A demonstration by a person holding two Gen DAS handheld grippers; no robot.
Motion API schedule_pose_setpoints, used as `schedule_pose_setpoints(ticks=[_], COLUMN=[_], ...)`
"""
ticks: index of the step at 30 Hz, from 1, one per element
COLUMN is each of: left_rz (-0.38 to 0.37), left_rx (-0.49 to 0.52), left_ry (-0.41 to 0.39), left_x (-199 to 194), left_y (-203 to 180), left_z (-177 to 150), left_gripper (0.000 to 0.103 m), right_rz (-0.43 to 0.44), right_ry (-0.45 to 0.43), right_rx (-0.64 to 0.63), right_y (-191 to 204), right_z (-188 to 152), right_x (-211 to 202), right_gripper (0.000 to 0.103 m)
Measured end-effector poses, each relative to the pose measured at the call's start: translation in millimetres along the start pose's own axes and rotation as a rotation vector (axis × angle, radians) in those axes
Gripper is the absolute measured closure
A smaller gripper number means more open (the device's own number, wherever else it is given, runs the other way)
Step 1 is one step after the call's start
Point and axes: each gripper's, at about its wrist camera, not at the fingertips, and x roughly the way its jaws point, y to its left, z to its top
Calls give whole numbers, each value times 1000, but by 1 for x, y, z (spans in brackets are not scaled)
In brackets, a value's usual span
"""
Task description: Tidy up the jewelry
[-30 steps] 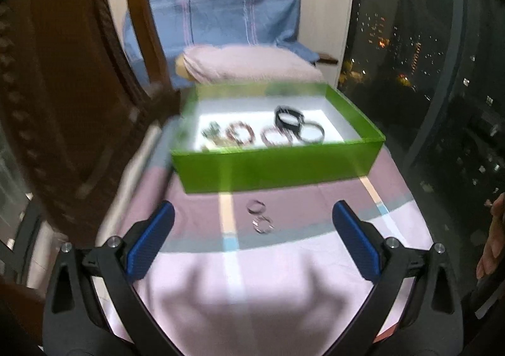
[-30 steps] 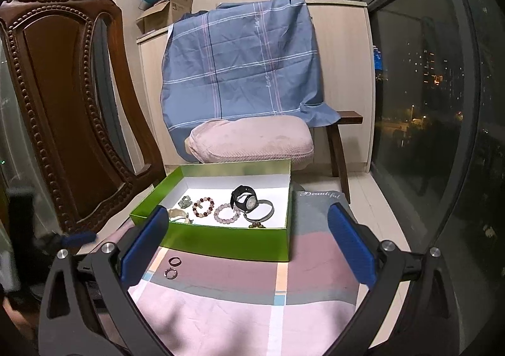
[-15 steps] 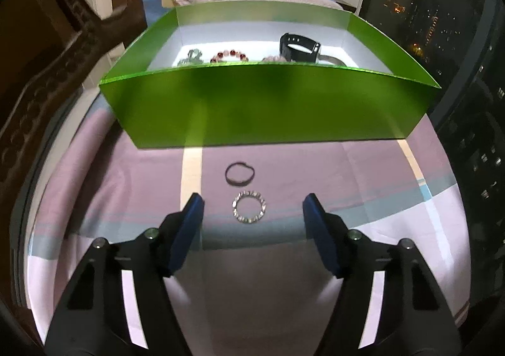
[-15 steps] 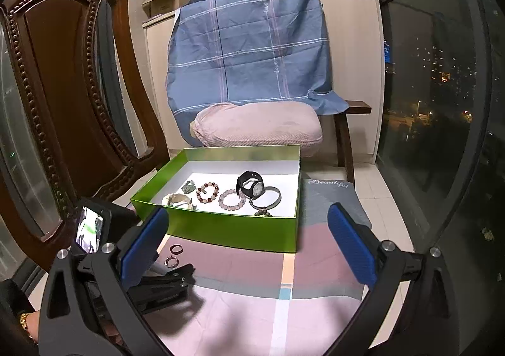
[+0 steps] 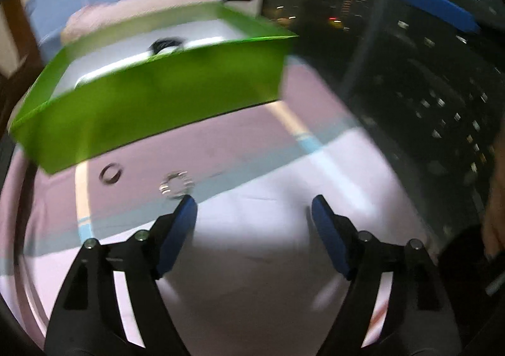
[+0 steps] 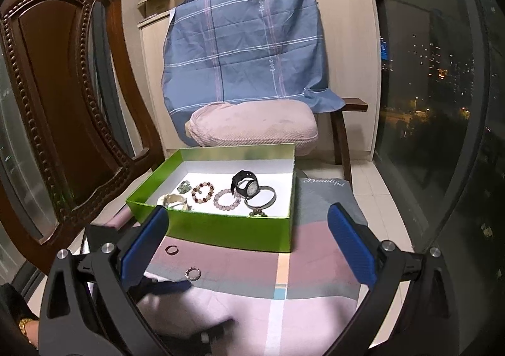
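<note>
left claw [image 5: 254,209]: opening, empty, beside beaded ring [image 5: 176,185] | right claw [image 6: 247,241]: wide, empty

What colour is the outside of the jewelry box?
Bright green outside, white inside; the jewelry box shows best in the right wrist view.

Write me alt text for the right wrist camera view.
An open green cardboard box on a pink striped cloth holds beaded bracelets, a black wristwatch and a metal bangle. Two small rings, one dark and one sparkly silver, lie on the cloth before it, framed by the open right gripper.
</note>
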Motion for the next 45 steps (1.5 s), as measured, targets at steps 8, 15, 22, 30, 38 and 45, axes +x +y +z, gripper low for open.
schedule_pose_setpoints(ticks=[8,15,22,30,38,45], left_rz=[290,356,370,362,395,401], left_rx=[-310,-437,-369,-392,-320,-179], left_ry=[-56,-173,-174,-168,-118,-73], left_x=[-47,-84,-87,-86,-65,-29], left_y=[82,129,118,129,118,86], left_z=[3,4,4,7,10,18], left_gripper=[10,11,9,9,4,4], right_rz=[-37,-109,-96,1,-4,2], right_ry=[96,361,435,448,482,455], right_rx=[53,-95,-218,-227,-149,-74], right_y=[-18,33,82,95,65,32], right_z=[-7,-50,-74,-79,-81,-78], right_x=[22,99,132,137,117,100], right_gripper=[5,5,27,81,82,47])
